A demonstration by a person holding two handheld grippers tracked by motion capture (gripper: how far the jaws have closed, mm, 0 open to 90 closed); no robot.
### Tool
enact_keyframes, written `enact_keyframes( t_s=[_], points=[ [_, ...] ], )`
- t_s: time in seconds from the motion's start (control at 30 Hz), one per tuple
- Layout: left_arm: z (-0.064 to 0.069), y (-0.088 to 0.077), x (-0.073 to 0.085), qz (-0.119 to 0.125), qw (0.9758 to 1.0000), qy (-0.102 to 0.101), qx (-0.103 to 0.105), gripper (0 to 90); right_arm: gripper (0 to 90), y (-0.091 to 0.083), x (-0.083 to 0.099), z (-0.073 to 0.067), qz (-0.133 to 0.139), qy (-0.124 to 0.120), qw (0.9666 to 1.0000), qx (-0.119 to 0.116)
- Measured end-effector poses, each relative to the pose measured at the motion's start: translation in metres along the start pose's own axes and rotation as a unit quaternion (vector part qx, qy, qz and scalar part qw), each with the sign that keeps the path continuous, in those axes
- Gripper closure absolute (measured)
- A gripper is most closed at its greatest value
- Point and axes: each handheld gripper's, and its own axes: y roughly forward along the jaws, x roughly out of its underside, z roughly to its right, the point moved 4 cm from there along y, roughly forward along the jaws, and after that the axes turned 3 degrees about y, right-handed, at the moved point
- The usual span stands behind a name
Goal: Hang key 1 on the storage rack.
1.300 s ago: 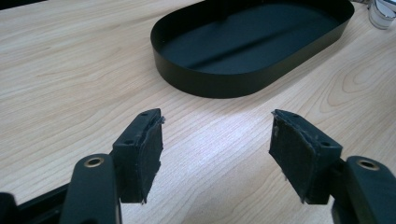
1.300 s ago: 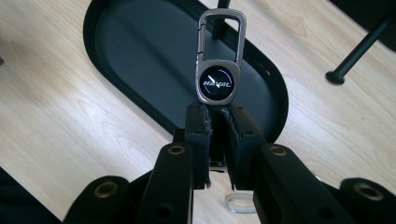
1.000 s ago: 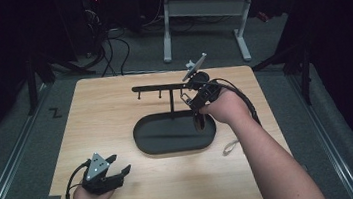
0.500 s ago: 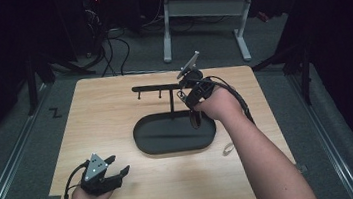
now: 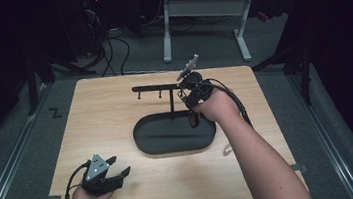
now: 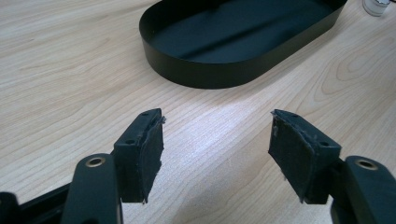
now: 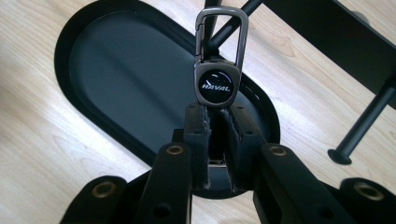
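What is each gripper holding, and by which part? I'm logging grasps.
The right gripper pinches a keychain by its lower end, clip outward. The left gripper holds nothing.

Black oval tray (image 5: 175, 141) on pale wood-grain table (image 5: 111, 117); gunmetal keychain (image 7: 218, 70).

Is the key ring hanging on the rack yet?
Not yet. Done: the right hand-held gripper has clamped the grey metal key ring with the round black badge. In hand: it holds it above the black oval tray, beside the black rack. Left: hooking it on. The left hand-held gripper rests open.
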Motion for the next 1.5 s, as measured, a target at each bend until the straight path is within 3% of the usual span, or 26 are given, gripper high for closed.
enact_keyframes(
  t_s=[0.3, 1.07, 1.3, 1.5],
  points=[
    [0.0, 0.0, 0.001, -0.005, 1.0, 0.001, 0.004, 35.5, 79.9, 0.012, -0.005, 0.002, 0.013, 0.006, 0.9998, 0.015],
    [-0.002, -0.002, 0.001, 0.001, 1.0, -0.003, -0.004, 35.2, 76.9, 0.024, -0.006, -0.002, 0.014, 0.007, 0.9998, 0.013],
    [0.0, -0.001, 0.001, -0.003, 1.0, 0.005, -0.003, 35.2, 74.2, 0.016, 0.004, -0.001, 0.02, 0.008, 0.9997, 0.008],
    [0.002, 0.001, 0.001, -0.007, 0.9999, 0.011, -0.006, 34.5, 68.3, 0.007, 0.023, 0.006, 0.031, 0.017, 0.9994, 0.001]
  ],
)
